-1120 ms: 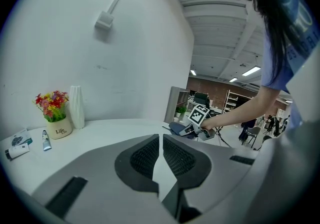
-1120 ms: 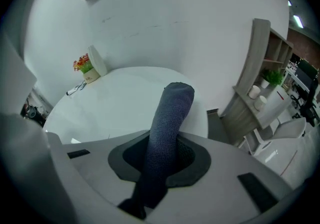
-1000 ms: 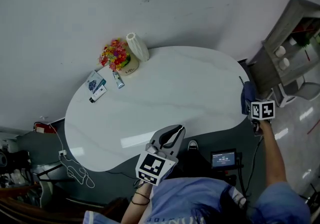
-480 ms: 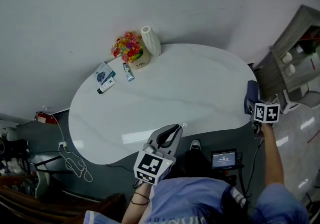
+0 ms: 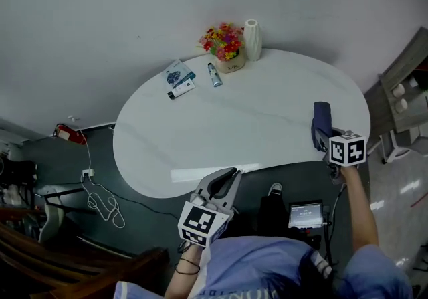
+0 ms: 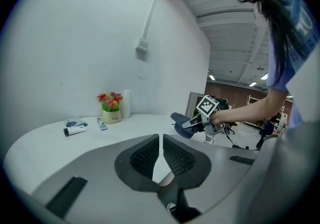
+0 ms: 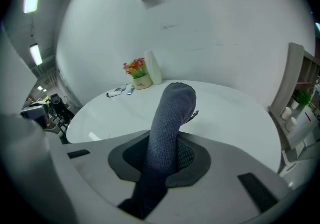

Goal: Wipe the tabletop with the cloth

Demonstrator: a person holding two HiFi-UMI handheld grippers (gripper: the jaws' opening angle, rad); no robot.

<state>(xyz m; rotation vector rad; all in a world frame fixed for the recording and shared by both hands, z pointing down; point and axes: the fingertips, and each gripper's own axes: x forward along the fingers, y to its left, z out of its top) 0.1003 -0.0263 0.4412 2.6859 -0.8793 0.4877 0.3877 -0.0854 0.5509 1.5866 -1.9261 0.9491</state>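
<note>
The cloth (image 5: 321, 119), a dark blue-grey knit, is bunched into a thick roll and clamped in the right gripper (image 5: 327, 138). It juts out at the frame's right, above the right end of the glossy white oval surface (image 5: 241, 130).

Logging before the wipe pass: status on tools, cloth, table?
Left tool shut, empty, at near edge. Right tool shut on cloth, over tabletop's right edge. Flower pot, vase, tube, packet at far edge.
</note>
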